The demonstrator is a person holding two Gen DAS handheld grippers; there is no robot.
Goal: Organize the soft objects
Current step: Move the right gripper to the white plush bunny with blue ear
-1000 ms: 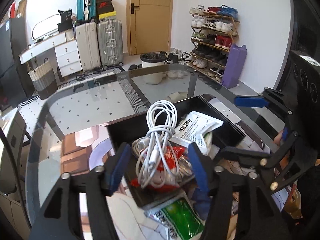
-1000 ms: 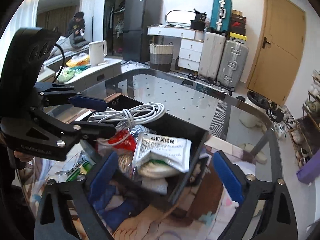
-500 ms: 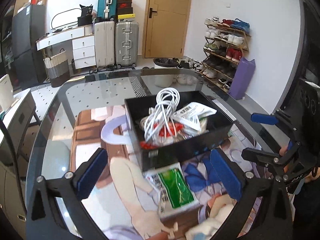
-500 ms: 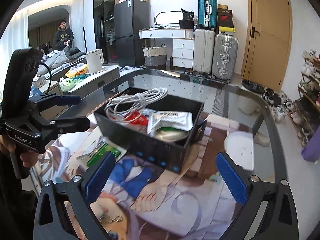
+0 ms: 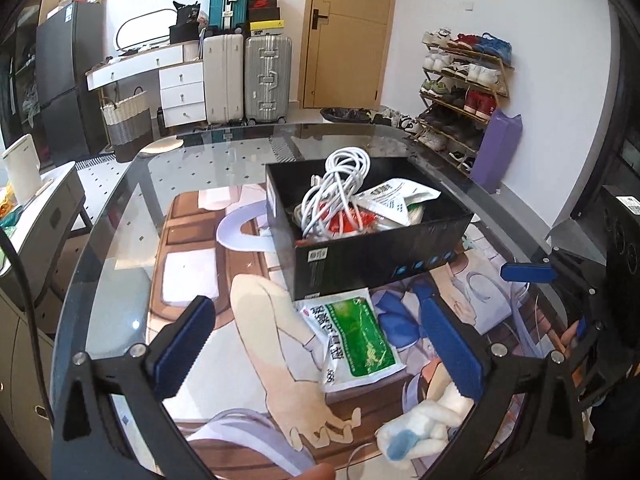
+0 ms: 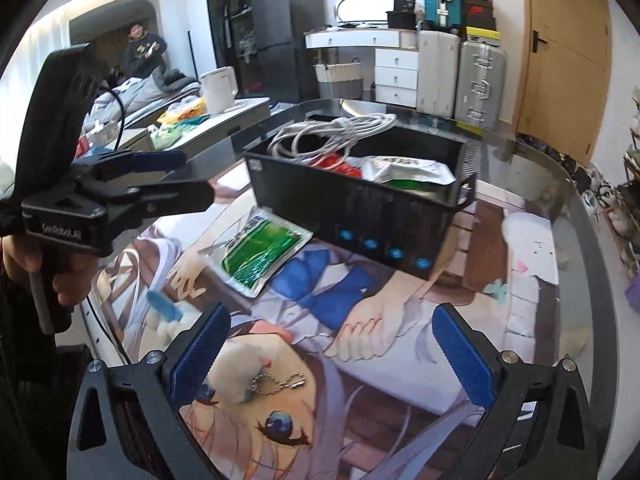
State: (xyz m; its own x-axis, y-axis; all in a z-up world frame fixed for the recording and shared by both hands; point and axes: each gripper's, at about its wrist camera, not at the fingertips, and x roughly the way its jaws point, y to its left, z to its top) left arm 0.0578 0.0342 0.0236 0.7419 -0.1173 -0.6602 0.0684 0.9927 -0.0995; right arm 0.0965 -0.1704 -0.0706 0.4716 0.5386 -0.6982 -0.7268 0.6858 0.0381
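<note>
A black box (image 5: 372, 256) (image 6: 352, 208) stands on the printed mat and holds a coiled white cable (image 5: 336, 184) (image 6: 332, 132), a white pouch (image 5: 394, 196) (image 6: 408, 168) and red packets. A green-and-white pouch (image 5: 352, 340) (image 6: 264, 252) lies flat on the mat in front of the box. A small white plush with a blue patch (image 5: 420, 428) (image 6: 168, 312) and a keychain plush (image 6: 244, 376) lie at the near edge. My left gripper (image 5: 320, 348) is open and empty above the green pouch. My right gripper (image 6: 332, 352) is open and empty, back from the box.
The glass table (image 5: 120, 216) carries a printed anime mat (image 6: 400, 320). The left gripper body (image 6: 80, 200) shows in the right wrist view; the right one (image 5: 580, 300) in the left. Suitcases, a shoe rack and a door stand behind.
Both grippers pulled back and up from the box. The left one, which was around the cable one second ago, is now wide open and clear; the cable lies in the box.
</note>
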